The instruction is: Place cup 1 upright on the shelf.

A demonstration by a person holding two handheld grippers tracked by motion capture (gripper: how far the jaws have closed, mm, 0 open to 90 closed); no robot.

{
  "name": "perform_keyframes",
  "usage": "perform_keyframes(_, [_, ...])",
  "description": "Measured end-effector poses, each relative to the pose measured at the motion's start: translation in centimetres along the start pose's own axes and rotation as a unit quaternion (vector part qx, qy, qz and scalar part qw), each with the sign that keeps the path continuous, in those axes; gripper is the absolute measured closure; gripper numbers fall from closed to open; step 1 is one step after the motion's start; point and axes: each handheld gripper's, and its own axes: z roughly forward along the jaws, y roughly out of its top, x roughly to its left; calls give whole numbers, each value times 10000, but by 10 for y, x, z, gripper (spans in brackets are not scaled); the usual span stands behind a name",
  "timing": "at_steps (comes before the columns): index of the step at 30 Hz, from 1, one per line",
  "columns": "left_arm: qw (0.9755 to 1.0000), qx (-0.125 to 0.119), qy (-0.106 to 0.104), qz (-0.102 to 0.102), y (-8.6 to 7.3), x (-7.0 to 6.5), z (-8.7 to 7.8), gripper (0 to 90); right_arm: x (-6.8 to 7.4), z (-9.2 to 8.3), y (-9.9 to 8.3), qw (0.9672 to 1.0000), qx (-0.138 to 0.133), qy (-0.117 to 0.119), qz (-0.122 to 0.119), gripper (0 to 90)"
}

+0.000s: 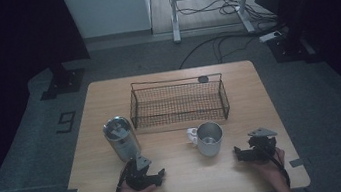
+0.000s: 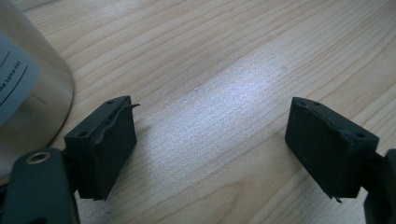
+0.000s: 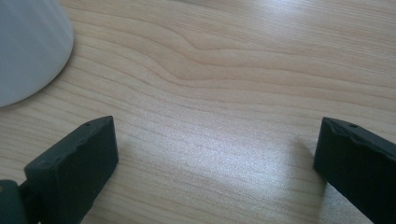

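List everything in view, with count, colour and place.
table: one, light wood, centre.
wire basket: one, dark, far middle of the table.
tumbler: one, steel with a lid, upright left of the basket's near corner.
mug: one, white outside, handle to the left, near the basket's right end.
left gripper: one, black, open, near edge, below the tumbler.
right gripper: one, black, open, near edge, right of the mug.

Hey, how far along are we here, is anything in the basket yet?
Nothing looks done: the wire basket holds no tumbler or mug. The steel tumbler and the mug stand on the table in front of it. Nothing is in hand: the left gripper and right gripper rest open near them. If the basket is the goal, both items are left.
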Motion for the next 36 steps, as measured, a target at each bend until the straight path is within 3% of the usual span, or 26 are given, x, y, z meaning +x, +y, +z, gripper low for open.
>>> perform_keyframes(30, [10000, 2, 0, -3, 0, 0, 0, 163, -1, 1, 1, 10000, 7, 13, 16, 0])
perform_keyframes(36, [9999, -80, 103, -2, 0, -2, -1, 171, -1, 1, 1, 10000, 1, 27, -2, 3])
